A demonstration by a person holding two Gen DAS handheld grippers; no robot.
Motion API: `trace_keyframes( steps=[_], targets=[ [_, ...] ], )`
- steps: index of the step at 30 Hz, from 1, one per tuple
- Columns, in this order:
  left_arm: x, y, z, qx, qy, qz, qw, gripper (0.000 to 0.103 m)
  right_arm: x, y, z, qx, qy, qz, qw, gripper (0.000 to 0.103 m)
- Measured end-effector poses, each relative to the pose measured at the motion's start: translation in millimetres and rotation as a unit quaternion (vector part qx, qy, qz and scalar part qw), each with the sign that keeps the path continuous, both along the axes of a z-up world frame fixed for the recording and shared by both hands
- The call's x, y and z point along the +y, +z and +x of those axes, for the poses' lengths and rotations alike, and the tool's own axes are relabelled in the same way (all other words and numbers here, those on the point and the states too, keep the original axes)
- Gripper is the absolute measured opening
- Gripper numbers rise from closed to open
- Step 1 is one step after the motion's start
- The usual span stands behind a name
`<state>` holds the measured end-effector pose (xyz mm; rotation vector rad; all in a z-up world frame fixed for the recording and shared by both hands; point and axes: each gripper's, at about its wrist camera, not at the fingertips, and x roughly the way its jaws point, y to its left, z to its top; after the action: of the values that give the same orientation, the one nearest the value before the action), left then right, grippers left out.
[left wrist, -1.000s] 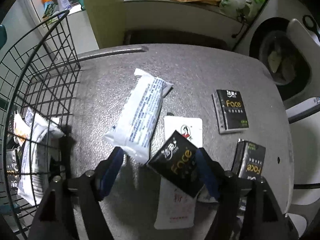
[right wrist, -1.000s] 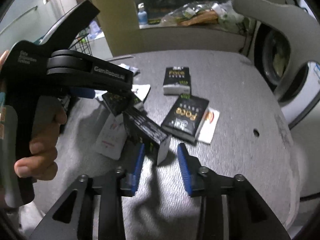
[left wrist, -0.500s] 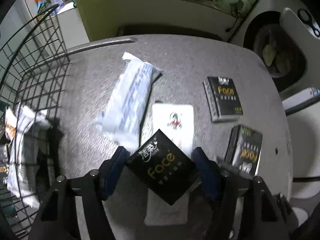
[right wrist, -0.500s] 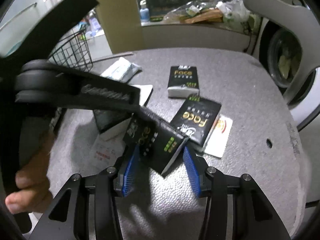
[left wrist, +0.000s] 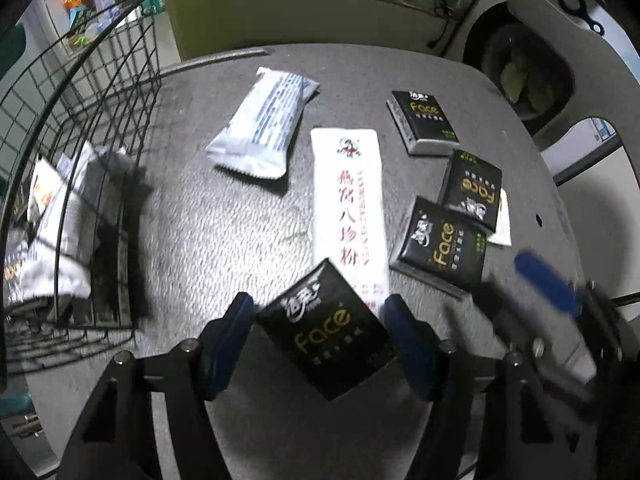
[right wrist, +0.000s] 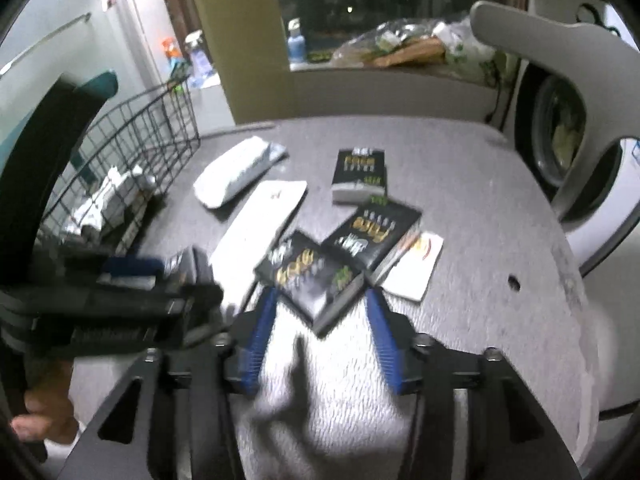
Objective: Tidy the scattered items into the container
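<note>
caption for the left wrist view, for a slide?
Left gripper holds a black Face tissue pack above the grey table, wire basket at left.

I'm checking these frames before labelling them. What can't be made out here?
- Wire basket, left wrist view: its contents are blurred and cut off by the left edge; no count possible.
- White card, left wrist view: mostly hidden under a black tissue pack.
- Right gripper, right wrist view: jaws opening around a pack; blur hides any contact.
- Left gripper: the held pack has small print too blurred to read.
</note>
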<state>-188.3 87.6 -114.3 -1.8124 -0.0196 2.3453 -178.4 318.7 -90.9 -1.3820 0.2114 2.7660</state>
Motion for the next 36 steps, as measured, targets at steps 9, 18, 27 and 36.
trace_keyframes(
  steps=[9,18,27,36],
  targets=[
    [-21.6,-11.2,19.1,-0.018,-0.001,-0.010,0.9998,0.072,-8.3,-24.2,-26.6,-0.011,0.044,0.019,0.999,0.061],
    [-28.1,-8.2,27.3,-0.013,0.001,-0.015,0.9998,0.073,-14.7,-35.5,-12.7,-0.044,0.070,-0.004,0.997,0.052],
    [-27.7,0.3,44.7,-0.002,0.009,-0.021,0.9997,0.073,-12.9,-6.1,-8.2,0.014,0.068,0.011,0.998,0.045],
    [-47.7,7.4,44.7,0.014,0.096,-0.001,0.9953,0.073,-22.1,-17.3,-55.7,0.012,0.085,0.009,0.996,0.045]
  ],
)
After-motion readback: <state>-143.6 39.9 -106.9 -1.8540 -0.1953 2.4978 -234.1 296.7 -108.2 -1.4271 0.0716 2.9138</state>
